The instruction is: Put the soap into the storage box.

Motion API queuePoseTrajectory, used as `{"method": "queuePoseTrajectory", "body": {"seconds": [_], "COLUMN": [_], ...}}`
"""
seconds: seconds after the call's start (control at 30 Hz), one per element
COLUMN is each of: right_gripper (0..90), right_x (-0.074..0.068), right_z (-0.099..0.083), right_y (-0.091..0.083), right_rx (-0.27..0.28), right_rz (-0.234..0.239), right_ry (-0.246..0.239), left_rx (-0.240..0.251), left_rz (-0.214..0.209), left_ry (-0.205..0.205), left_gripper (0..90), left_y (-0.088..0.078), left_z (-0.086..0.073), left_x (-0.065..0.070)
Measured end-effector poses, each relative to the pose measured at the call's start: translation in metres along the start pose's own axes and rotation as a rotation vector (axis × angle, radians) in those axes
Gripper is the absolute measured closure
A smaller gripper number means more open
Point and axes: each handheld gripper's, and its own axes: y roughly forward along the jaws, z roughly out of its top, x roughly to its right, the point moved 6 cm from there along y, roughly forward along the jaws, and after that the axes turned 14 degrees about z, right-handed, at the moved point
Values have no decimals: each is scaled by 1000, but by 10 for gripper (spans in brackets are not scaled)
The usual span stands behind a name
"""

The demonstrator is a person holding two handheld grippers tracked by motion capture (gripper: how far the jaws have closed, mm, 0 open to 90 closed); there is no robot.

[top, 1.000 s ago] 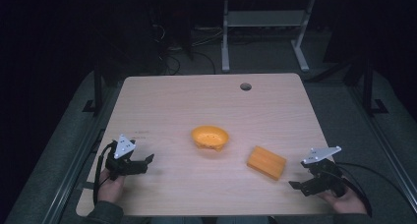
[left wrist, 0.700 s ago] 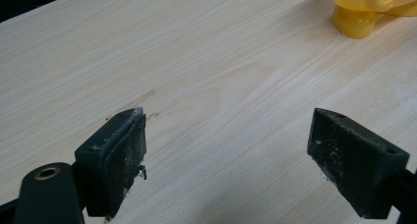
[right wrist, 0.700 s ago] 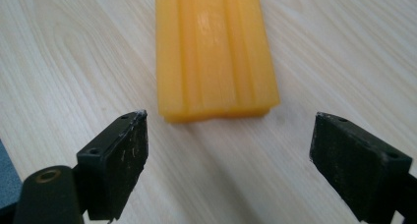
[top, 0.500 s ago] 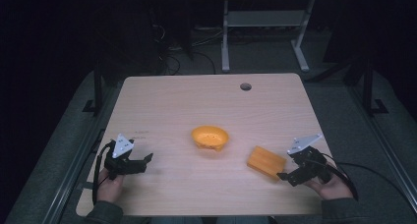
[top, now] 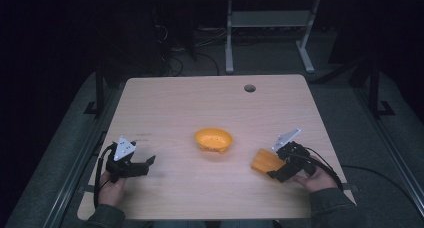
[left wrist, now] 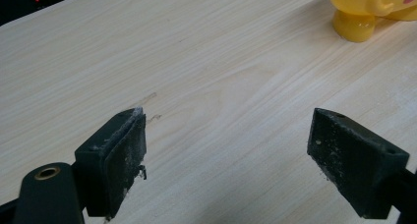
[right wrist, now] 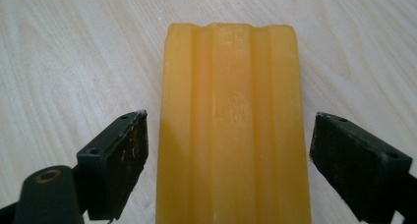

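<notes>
An orange ridged block lies flat on the wooden table at the front right. My right gripper is open, its jaws standing either side of the block's near end with a gap on each side. An orange-yellow bowl sits at the table's middle; its foot appears at the top right of the left gripper view. My left gripper is open over bare wood at the front left, with nothing between its jaws.
A round cable hole is in the table's far right part. A white metal stand is on the dark floor behind the table. A cable trails off to the right.
My right gripper has moved left to the orange block, so that its open jaws now straddle the block's near end. The left gripper has stayed in place.
</notes>
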Motion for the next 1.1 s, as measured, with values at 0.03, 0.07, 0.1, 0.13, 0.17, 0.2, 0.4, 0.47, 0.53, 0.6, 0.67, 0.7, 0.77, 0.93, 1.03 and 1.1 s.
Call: {"method": "queuePoseTrajectory", "body": {"seconds": [0.03,0.07,0.1,0.13,0.17,0.2,0.4,0.47,0.53,0.6,0.67,0.7,0.77,0.93,1.03,1.1], "right_gripper": [139,139,139,139,139,139,141,144,151,157,174,174,186,192,195,195], "right_x": [2,2,2,3,4,4,6,6,7,7,7,7,7,7,7,7], "right_z": [1,2,2,2,2,2,0,0,1,1,1,2,2,2,2,2], "right_y": [4,7,8,10,12,13,18,20,21,22,23,24,25,26,26,26], "right_rx": [-14,-16,-24,-26,-31,-32,-38,-45,-50,-56,-60,-60,-63,-65,-66,-67], "right_rz": [-5,2,8,10,9,10,9,8,-2,-1,-8,-7,-10,-15,-15,-13], "right_ry": [-2,1,7,6,10,14,24,21,15,14,9,7,7,5,5,6], "left_rx": [1,-1,0,-1,-1,-3,1,0,1,1,2,3,2,3,6,6], "left_rz": [0,0,0,0,0,0,0,0,1,1,1,1,0,0,0,-1], "left_ry": [1,4,4,3,3,8,1,2,2,3,2,2,3,3,1,1], "left_gripper": [141,141,141,141,141,141,141,141,141,141,141,141,141,141,141,141], "left_y": [0,-1,-1,-1,-1,-1,0,0,0,0,0,0,-1,-1,0,0], "left_z": [0,0,0,0,0,0,1,1,1,1,1,1,1,1,1,1], "left_x": [0,0,0,0,0,-1,0,0,0,0,-1,-1,-1,-1,-1,0]}}
